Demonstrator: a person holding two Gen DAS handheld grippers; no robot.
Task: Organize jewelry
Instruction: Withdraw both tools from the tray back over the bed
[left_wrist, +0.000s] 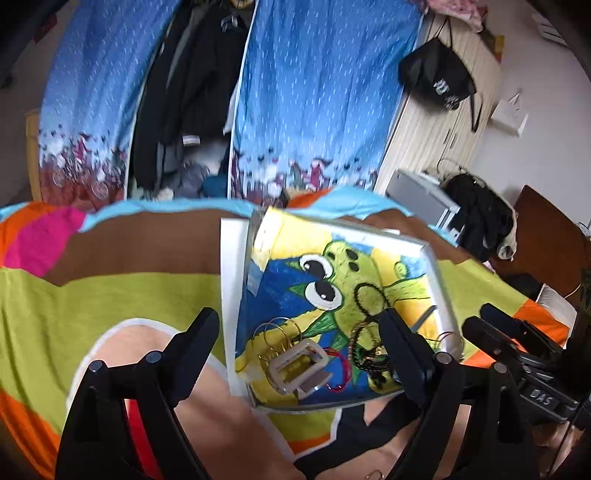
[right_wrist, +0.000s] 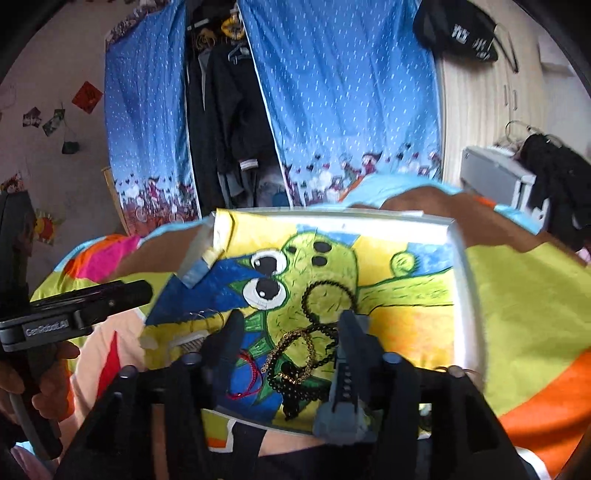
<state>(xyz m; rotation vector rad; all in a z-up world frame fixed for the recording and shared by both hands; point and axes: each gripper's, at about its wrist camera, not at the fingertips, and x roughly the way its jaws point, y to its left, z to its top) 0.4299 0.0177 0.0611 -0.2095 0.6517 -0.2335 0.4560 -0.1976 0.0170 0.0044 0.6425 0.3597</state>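
Left gripper (left_wrist: 299, 325) spread wide and empty, white tray (left_wrist: 436, 266) ahead, gold hoops (left_wrist: 277, 332) and pale clip (left_wrist: 299, 369) between its fingers, right gripper (right_wrist: 291, 325) open, hovering over tangled black bead strand (right_wrist: 325, 295) and gold chain (right_wrist: 291, 343), red cord (right_wrist: 251, 373) by its left finger

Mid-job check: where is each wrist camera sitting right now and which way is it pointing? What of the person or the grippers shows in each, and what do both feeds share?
Left wrist: sits on the left gripper, looking forward over the bed at the tray; its own open fingers show, plus the right gripper at right.
Right wrist: sits on the right gripper, above the tray's near edge; its open fingers straddle the black bead necklace; the left gripper and hand show at left.
Shared: tray, necklace, red cord, blue curtain.
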